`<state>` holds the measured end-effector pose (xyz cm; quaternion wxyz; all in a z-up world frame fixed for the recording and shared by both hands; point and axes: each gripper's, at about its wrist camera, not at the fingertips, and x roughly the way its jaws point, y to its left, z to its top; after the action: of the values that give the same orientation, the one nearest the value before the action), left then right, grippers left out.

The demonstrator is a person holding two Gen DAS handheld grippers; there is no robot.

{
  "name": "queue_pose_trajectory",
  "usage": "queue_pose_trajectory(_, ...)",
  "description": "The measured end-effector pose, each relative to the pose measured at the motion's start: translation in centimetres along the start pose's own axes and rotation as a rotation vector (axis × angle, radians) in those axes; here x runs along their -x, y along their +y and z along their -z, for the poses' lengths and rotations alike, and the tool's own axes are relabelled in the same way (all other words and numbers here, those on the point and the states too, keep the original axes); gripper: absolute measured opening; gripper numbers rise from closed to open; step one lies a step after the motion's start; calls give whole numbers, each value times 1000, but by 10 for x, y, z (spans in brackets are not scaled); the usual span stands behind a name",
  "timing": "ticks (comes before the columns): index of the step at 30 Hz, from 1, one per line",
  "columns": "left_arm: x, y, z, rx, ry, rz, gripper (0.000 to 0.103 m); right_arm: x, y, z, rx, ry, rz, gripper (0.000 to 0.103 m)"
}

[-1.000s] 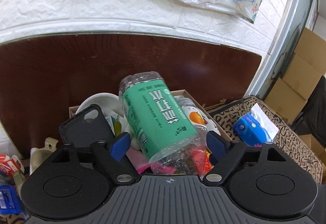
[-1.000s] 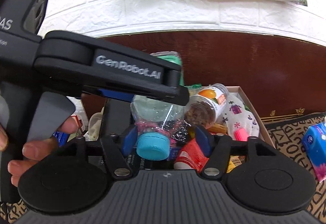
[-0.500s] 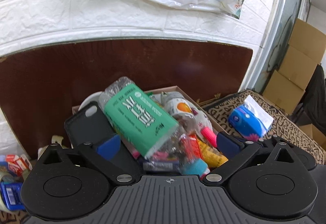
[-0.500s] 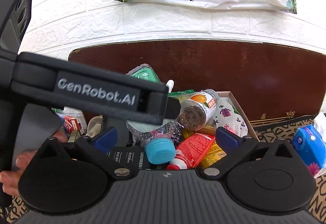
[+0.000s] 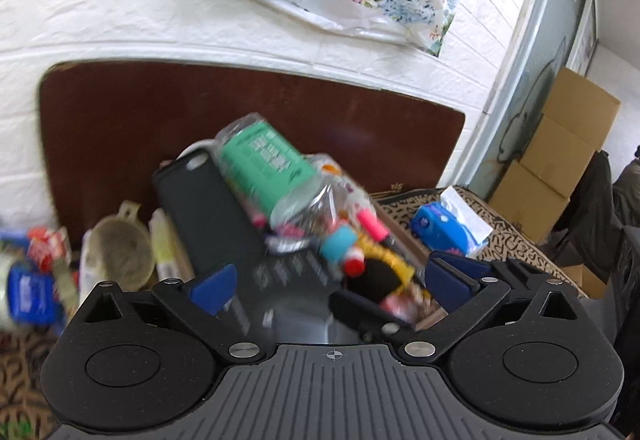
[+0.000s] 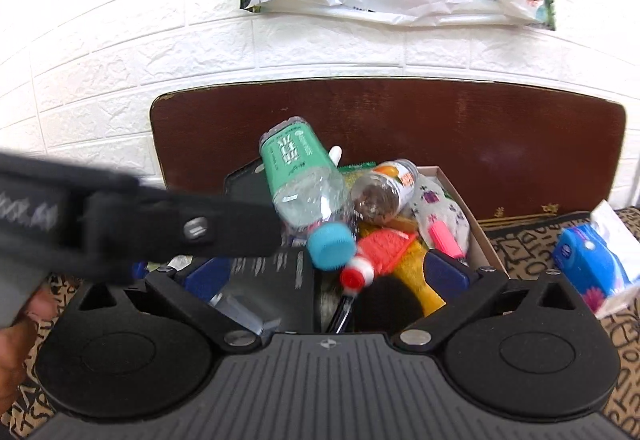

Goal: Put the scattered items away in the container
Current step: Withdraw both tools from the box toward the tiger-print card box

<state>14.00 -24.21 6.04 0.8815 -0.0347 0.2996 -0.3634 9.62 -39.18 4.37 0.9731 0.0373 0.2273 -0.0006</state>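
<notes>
A clear plastic bottle with a green label and a blue cap lies on top of the heaped cardboard box, cap toward me. The same bottle shows blurred in the left wrist view. Under and beside it lie a black phone case, a jar with an orange label, a red tube and a pink marker. My right gripper stands open just short of the box, nothing between its fingers. My left gripper is open too, drawn back from the bottle.
A blue tissue pack lies on the patterned cloth right of the box. A beige cup and small packets sit left of it. A dark headboard and white wall stand behind. Brown cartons are stacked at far right.
Both grippers let go of the bottle and opened wide. The bottle now rests on the heap in the box. Both grippers have pulled back, the left one also shifting sideways.
</notes>
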Motion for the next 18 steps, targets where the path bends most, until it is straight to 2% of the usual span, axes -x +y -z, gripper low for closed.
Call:
queue_pose_trajectory(5, 24, 8, 38, 18, 11, -36, 103, 20, 20, 23, -17, 25, -38, 103)
queue_pose_trajectory(12, 62, 43, 83, 144, 33, -56, 103, 33, 57, 54, -64, 96, -123, 103)
queue_pose_trajectory(18, 97, 78, 110, 180, 6, -137, 103, 31, 107, 63, 5, 143, -202, 103)
